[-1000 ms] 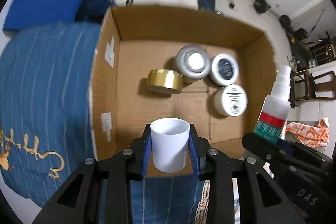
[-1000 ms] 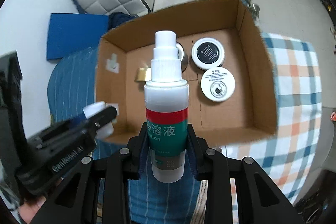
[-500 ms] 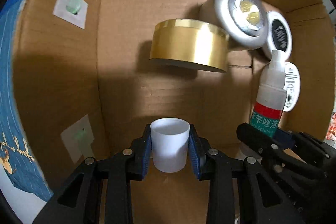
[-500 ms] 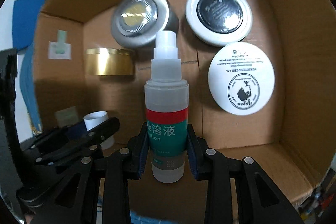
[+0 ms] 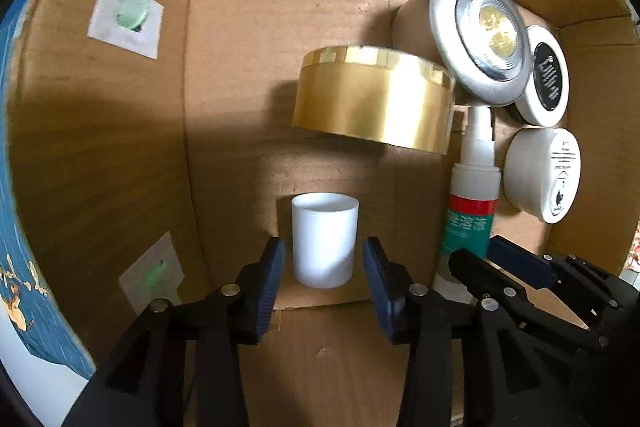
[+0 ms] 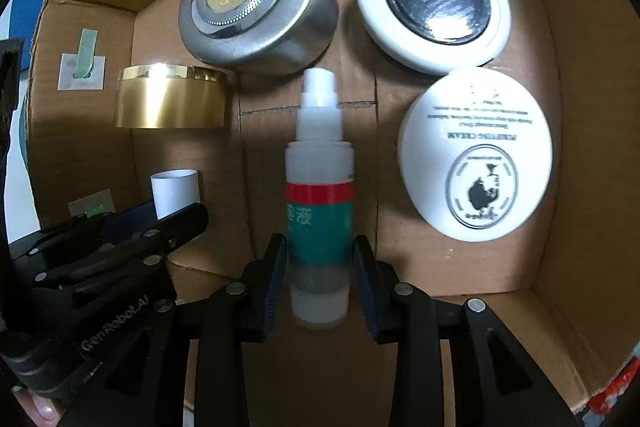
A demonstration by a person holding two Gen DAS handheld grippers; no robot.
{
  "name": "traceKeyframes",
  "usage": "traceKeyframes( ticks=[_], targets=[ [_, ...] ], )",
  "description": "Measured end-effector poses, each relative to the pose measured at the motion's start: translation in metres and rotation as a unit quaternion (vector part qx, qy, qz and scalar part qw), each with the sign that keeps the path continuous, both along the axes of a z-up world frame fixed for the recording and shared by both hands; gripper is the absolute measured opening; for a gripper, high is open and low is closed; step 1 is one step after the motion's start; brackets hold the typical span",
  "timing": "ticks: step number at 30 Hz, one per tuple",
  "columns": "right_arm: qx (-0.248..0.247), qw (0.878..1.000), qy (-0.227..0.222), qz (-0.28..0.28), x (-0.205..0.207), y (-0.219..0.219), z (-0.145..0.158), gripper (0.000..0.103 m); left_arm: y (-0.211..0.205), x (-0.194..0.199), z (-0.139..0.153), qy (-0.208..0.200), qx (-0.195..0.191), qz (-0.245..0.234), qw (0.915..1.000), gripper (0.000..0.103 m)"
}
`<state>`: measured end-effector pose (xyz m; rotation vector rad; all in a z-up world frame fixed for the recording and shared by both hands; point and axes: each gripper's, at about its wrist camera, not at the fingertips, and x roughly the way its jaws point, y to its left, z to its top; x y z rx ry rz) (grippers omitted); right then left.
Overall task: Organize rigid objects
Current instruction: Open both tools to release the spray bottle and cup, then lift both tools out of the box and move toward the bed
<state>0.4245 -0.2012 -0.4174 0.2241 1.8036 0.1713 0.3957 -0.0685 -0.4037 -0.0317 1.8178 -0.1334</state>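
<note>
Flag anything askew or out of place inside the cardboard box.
Nothing looks spilled or damaged. The one oddity is the gold tin: it lies on its side, while the silver tin and both white jars sit lid-up. The white cup and spray bottle stand upright.

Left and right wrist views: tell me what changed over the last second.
Both grippers dropped from above the cardboard box down inside it. The left gripper opened its jaws and let go of the white cup, now standing on the box floor. The right gripper opened too, with gaps beside the spray bottle. The gold tin and three round jars stayed put.
</note>
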Motion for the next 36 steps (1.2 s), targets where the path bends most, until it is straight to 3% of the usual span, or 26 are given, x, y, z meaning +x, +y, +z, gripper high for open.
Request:
traceKeyframes(
  ticks=[6,12,14,15,17,20,22,27,36],
  targets=[
    [-0.006,1.0,-0.013,0.007,-0.006,-0.005,0.021,0.037,0.004,-0.004,0.026,-0.021,-0.007,0.006,0.9997,0.044],
    [-0.024,0.998,-0.054,0.009,-0.027,-0.013,0.058,0.037,0.013,-0.02,0.068,-0.077,-0.006,0.002,0.997,0.057],
    [-0.032,0.997,-0.067,0.01,-0.033,-0.016,0.07,0.037,0.016,-0.028,0.085,-0.103,0.003,0.001,0.9947,0.066],
    [-0.038,0.996,-0.078,0.009,-0.038,-0.018,0.078,0.04,0.019,-0.034,0.096,-0.119,-0.001,0.004,0.9929,0.069],
    [-0.044,0.995,-0.094,0.007,-0.045,-0.022,0.091,0.049,0.028,-0.043,0.116,-0.144,-0.005,0.011,0.9895,0.087],
    [-0.052,0.992,-0.116,0.002,-0.059,-0.025,0.107,0.067,0.026,-0.044,0.139,-0.178,-0.002,0.014,0.9839,0.097],
    [-0.055,0.99,-0.131,-0.009,-0.063,-0.027,0.119,0.08,0.028,-0.051,0.155,-0.201,0.01,0.011,0.9794,0.102],
    [-0.064,0.983,-0.168,-0.02,-0.076,-0.032,0.147,0.103,0.029,-0.068,0.178,-0.225,0.004,0.021,0.9741,0.102],
    [-0.095,0.968,-0.231,-0.026,-0.106,-0.038,0.202,0.103,0.028,-0.096,0.207,-0.28,0.01,0.013,0.9599,0.102]
  ],
)
